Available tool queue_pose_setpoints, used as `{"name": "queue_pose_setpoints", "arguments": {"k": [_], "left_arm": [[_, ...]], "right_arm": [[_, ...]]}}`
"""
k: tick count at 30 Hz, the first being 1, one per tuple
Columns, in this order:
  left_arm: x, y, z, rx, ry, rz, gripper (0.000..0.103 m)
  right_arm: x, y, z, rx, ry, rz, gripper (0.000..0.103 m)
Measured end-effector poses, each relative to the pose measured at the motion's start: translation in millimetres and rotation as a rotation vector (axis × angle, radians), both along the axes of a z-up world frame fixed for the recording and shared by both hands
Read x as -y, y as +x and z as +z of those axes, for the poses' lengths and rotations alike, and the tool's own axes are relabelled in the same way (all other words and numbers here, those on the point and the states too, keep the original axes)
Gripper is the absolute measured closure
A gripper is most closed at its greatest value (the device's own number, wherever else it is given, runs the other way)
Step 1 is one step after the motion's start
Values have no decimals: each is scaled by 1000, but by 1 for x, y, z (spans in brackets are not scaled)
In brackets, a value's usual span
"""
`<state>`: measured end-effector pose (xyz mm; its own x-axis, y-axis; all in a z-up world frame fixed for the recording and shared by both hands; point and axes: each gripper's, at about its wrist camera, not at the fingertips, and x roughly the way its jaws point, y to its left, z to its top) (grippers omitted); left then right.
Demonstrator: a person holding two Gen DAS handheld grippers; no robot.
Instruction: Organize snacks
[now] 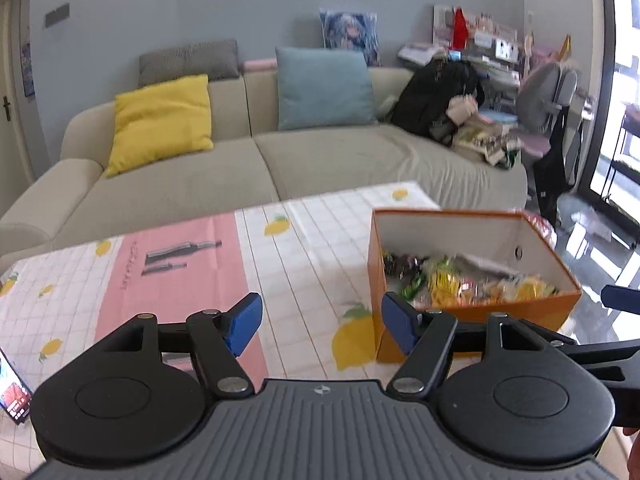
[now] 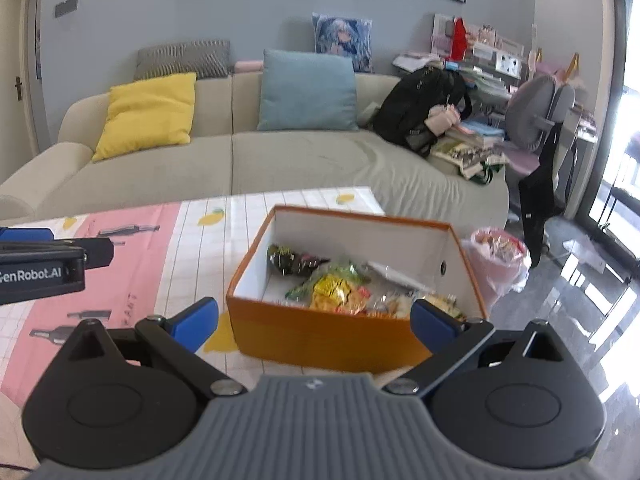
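An orange cardboard box (image 1: 476, 316) (image 2: 320, 336) with white inner walls stands on the table's right part. Several wrapped snacks (image 1: 452, 284) (image 2: 340, 290), yellow, green and dark, lie on its floor. My left gripper (image 1: 322, 326) is open over the tablecloth, left of the box's near corner, with nothing between its blue pads. My right gripper (image 2: 314, 324) is open wide in front of the box's near wall; its pads do not touch the wall. The left gripper's body shows at the left edge of the right wrist view.
The table wears a checked cloth (image 1: 288, 264) (image 2: 192, 264) with lemons and a pink strip. A phone (image 1: 14, 392) lies at its near left corner. A beige sofa (image 1: 320, 168) with cushions stands behind. A pink-bagged bin (image 2: 496, 260) stands on the floor right of the table.
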<state>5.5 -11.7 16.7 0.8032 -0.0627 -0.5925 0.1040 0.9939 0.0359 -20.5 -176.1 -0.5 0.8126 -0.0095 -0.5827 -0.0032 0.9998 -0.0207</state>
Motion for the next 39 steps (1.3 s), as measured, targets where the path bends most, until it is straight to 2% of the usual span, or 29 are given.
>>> {"name": "queue_pose_setpoints", "arguments": {"k": [5, 13, 39], "left_arm": [[-1, 3, -17, -77, 7, 7, 22], [-3, 5, -25, -129, -1, 20, 18], [-4, 6, -23, -154, -20, 24, 17]], "right_arm": [[-1, 7, -19, -57, -8, -15, 3], [-1, 9, -30, -85, -9, -29, 3], [-3, 10, -27, -85, 2, -40, 3]]}}
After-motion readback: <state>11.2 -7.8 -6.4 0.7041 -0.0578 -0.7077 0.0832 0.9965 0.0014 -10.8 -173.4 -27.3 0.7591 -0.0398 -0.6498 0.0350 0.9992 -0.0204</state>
